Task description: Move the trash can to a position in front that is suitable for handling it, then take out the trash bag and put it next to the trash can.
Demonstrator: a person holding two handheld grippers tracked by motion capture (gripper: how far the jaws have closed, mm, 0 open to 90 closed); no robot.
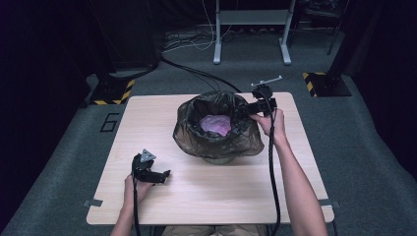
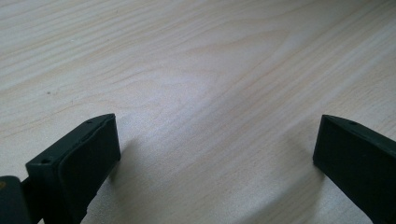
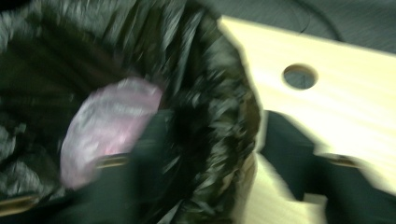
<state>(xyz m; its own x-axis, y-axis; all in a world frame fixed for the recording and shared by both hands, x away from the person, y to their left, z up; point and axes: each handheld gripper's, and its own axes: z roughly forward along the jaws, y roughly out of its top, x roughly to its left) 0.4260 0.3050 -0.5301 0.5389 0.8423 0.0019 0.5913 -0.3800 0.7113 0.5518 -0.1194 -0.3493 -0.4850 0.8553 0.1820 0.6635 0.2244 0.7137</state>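
At mid-table (image 1: 147,123), our right gripper (image 1: 252,109) straddles the black bin liner's (image 1: 194,135) rim, fingers apart; thin, slippery film, best pinched at its folded edge. Left gripper (image 1: 162,175) rests open.

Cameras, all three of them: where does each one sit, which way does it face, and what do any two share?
High view: above the person's side, facing forward and down on the pale wooden table; both forearms show.
Left gripper view: on the left hand-held gripper, facing bare tabletop between wide-apart jaws.
Right gripper view: on the right hand-held gripper, facing the black plastic bin bag, one jaw each side of its rim.
Shared: high and right views show the crumpled pink plastic.
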